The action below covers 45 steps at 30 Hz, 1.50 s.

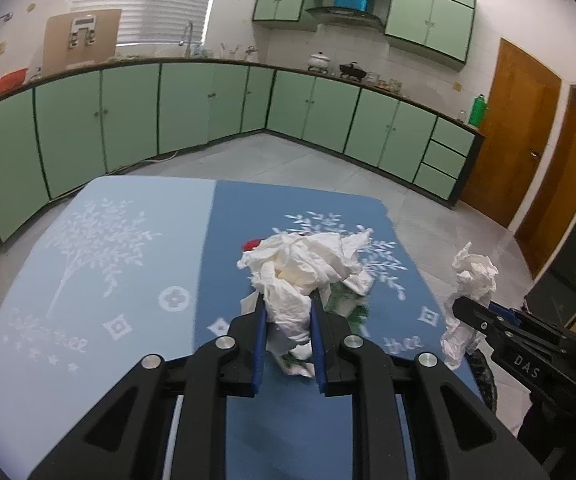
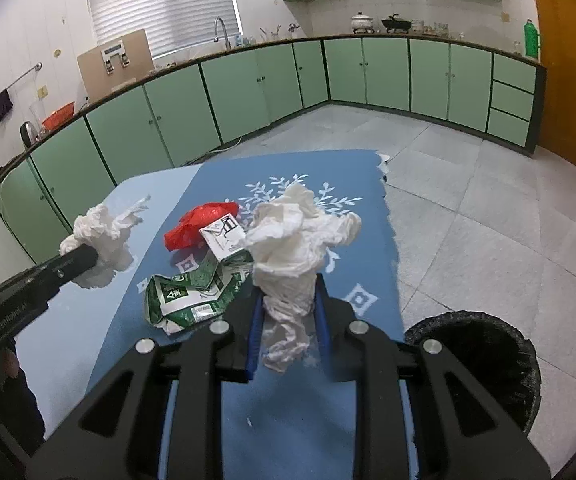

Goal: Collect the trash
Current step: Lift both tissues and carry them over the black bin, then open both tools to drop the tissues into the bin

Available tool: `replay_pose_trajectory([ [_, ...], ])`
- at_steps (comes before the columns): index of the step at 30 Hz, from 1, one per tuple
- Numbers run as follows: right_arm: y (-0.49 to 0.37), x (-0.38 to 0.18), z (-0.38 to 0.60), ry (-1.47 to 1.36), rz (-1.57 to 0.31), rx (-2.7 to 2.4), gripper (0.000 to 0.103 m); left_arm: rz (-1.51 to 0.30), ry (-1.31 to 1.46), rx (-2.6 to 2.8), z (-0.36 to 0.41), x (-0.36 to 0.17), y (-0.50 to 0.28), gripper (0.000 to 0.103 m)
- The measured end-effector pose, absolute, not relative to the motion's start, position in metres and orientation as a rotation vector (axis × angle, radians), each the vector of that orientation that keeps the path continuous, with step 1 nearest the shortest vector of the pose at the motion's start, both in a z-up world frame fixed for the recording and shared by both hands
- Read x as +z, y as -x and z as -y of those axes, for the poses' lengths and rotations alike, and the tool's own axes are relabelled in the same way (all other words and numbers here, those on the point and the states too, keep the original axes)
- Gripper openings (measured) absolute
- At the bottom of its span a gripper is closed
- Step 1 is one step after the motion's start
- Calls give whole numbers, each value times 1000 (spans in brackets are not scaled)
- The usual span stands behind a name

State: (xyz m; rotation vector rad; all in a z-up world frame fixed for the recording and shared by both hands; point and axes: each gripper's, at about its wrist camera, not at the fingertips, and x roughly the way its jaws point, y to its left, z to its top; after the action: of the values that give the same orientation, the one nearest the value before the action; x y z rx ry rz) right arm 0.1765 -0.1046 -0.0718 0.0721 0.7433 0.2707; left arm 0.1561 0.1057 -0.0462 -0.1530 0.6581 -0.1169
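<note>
My left gripper (image 1: 288, 312) is shut on a crumpled white tissue (image 1: 303, 264) and holds it above the blue table (image 1: 108, 240); it also shows in the right wrist view (image 2: 100, 236). My right gripper (image 2: 288, 292) is shut on another crumpled white tissue (image 2: 291, 236), held above the table's right part; it also shows in the left wrist view (image 1: 471, 280). On the table lie a crushed green and white carton (image 2: 192, 292) and a red plastic bag (image 2: 200, 224). A black-lined trash bin (image 2: 483, 364) stands on the floor just right of the table.
Green kitchen cabinets (image 1: 128, 112) run along the far walls with a counter holding pots and a sink. Wooden doors (image 1: 511, 132) are at the right. The grey tiled floor (image 2: 467, 184) lies beyond the table.
</note>
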Motion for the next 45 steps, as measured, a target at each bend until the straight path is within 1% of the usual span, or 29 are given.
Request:
replay_pose_trajectory([
  [9, -151, -57, 144, -80, -711, 218, 22, -654, 116, -207, -51, -41, -147, 19],
  [21, -120, -52, 219, -100, -679, 78, 22, -673, 65, -356, 31, -45, -148, 19],
  [36, -101, -68, 299, -120, -682, -80, 22, -687, -20, -521, 131, -60, -157, 19],
  [45, -104, -93, 332, -152, -712, -130, 23, -718, -40, -547, 166, -78, -168, 20],
])
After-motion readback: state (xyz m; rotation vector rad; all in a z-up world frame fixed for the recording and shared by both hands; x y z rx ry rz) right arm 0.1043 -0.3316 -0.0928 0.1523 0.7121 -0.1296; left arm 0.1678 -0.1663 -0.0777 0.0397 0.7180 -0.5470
